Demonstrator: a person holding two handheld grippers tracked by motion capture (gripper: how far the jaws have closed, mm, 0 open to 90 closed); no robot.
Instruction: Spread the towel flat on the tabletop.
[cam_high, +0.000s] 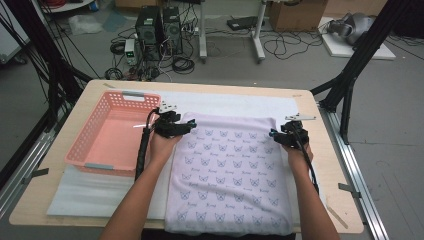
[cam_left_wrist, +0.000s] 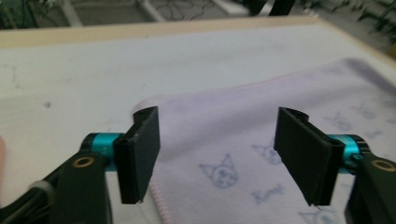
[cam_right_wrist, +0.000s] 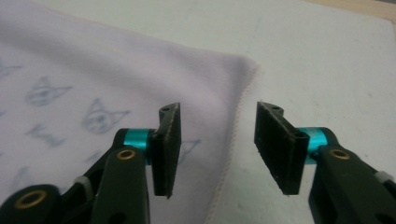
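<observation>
We've got the pink towel (cam_high: 230, 175) lying flat mid-surface on a white mat (cam_high: 100, 195), our left claw (cam_high: 187, 127) wide open over its far left corner, right claw (cam_high: 274, 134) parted astride the far right edge, gripping nothing. Pink basket (cam_high: 112, 132) sits just left; bare mat beyond.

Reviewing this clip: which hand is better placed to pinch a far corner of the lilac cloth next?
Right, by a little. The right tool stands open with the cloth's hemmed edge running between its jaws near the corner. The left tool is open too, but sits above the cloth just inside its corner.
</observation>
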